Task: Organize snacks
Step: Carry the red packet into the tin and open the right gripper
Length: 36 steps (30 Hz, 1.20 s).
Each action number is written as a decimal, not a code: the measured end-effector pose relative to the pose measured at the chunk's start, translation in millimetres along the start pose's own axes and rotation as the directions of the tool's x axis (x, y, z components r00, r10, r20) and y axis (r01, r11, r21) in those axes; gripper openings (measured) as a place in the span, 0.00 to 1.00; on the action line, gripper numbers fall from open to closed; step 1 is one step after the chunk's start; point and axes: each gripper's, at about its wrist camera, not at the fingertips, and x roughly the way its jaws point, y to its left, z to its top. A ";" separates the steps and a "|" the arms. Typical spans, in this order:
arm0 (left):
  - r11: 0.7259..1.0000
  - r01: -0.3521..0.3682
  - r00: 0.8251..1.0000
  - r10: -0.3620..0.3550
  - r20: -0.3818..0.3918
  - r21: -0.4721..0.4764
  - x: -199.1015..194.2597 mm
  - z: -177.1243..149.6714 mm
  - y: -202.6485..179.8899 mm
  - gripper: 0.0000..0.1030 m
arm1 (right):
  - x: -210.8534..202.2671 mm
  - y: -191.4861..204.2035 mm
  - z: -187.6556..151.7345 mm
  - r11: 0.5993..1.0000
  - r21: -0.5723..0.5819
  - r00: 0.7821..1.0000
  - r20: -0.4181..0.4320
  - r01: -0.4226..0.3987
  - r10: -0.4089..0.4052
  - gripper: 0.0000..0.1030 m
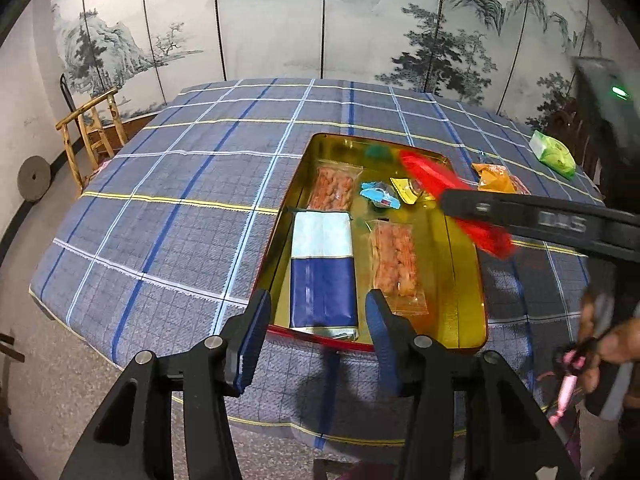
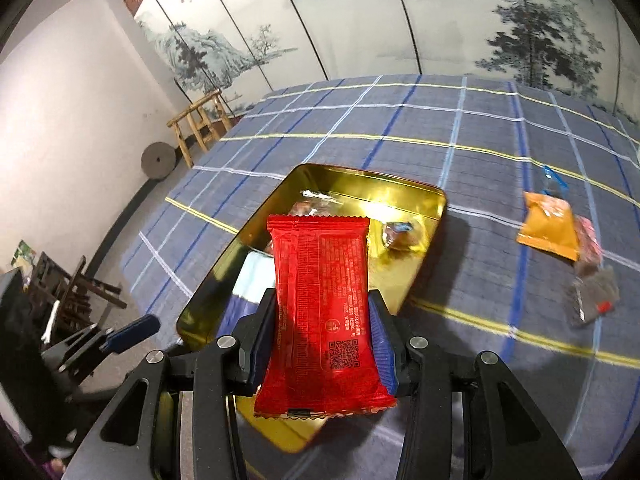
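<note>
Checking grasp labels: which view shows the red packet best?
Right wrist: the red packet fills the centre, sharp, pinched in the right claw. Left wrist shows it only as a blurred streak over the tin.

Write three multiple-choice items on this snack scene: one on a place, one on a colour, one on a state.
1. Where does the blue-and-white packet lie?
A. in the gold tin
B. on the cloth
C. on the chair

2. What colour is the packet in the right gripper?
A. green
B. red
C. orange

3. What is the left gripper doing?
A. gripping a packet
B. open, holding nothing
C. clamping the tin's rim

Answers:
1 A, it rests on the tin's floor.
2 B, the red packet sits between its pads.
3 B, its pads stand apart with nothing gripped.
</note>
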 end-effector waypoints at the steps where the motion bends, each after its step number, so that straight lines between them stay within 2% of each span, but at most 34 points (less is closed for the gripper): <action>1: 1.000 0.000 1.000 0.000 -0.001 0.003 0.8 0.1 -0.2 0.47 | 6.2 1.5 2.4 1.000 0.000 1.000 -0.009 0.003 -0.003 0.43; 5: 1.000 0.000 1.000 0.001 -0.010 0.016 4.8 -0.3 -1.6 0.51 | 29.5 6.0 10.9 0.999 -0.003 0.998 -0.044 0.040 -0.041 0.43; 13: 1.000 0.001 1.000 -0.001 -0.015 -0.001 10.4 3.7 4.7 0.53 | 59.5 1.4 24.7 0.994 0.054 0.993 -0.078 0.096 -0.092 0.43; 25: 1.000 -0.027 1.000 0.027 -0.010 0.015 14.4 5.1 2.6 0.58 | 76.9 3.3 31.6 0.989 0.108 0.992 -0.090 0.101 -0.091 0.45; 36: 0.999 -0.039 0.999 0.040 -0.012 0.023 15.4 4.7 0.2 0.61 | 66.9 5.7 36.1 0.989 0.132 0.997 -0.051 0.061 -0.055 0.45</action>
